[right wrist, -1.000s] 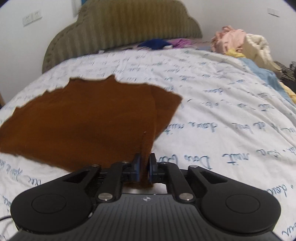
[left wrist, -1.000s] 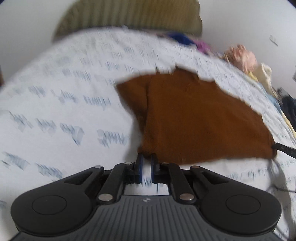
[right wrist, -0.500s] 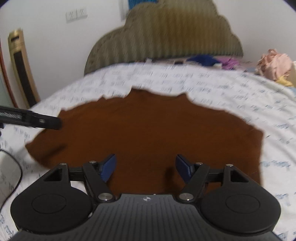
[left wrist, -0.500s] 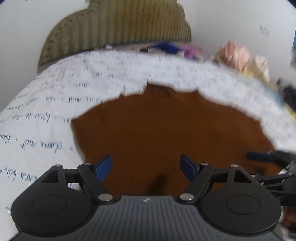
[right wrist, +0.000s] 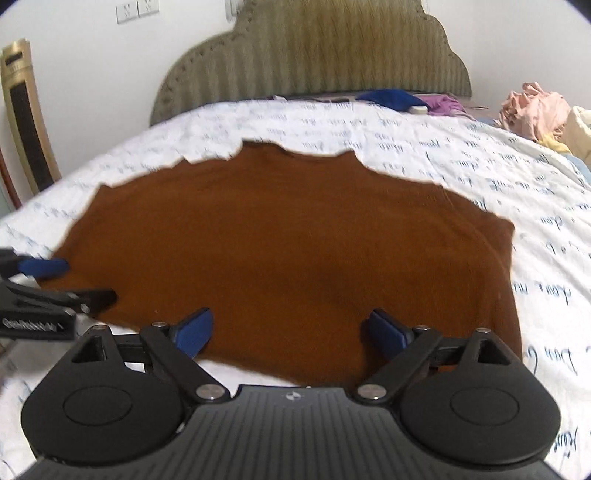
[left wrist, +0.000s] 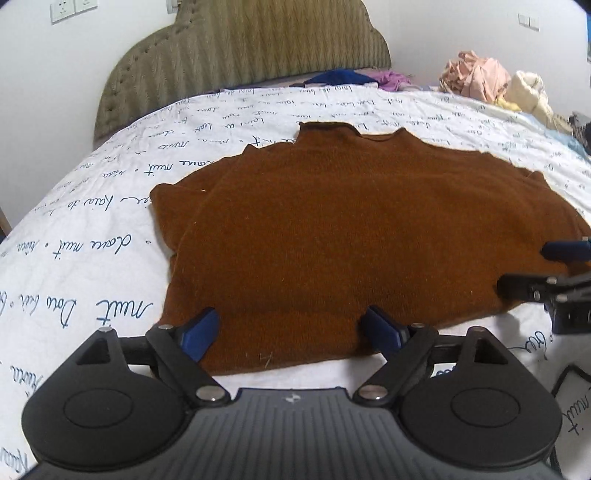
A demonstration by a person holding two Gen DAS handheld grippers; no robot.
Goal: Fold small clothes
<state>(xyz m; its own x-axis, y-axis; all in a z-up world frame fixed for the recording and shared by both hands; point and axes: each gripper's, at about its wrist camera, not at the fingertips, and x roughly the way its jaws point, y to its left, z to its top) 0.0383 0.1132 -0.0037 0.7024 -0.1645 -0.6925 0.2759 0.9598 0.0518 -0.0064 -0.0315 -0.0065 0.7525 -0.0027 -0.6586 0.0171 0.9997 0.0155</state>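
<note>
Brown knit sweater (left wrist: 362, 236) lies flat on the bed (left wrist: 110, 229), its near hem under my left gripper (left wrist: 291, 330) and right gripper (right wrist: 290, 330), both empty with jaws opening, so I judge the next fold needs fresh grips on its edges.

olive headboard (left wrist: 243, 55), wall sockets (right wrist: 137, 10)

Light: soft, even indoor glow, rather dim
Shadows: faint patch on the brown sweater (right wrist: 325, 280)
Blur: right wrist view slightly smeared; left sharper
Edges: strong fisheye bending, dark corners
</note>
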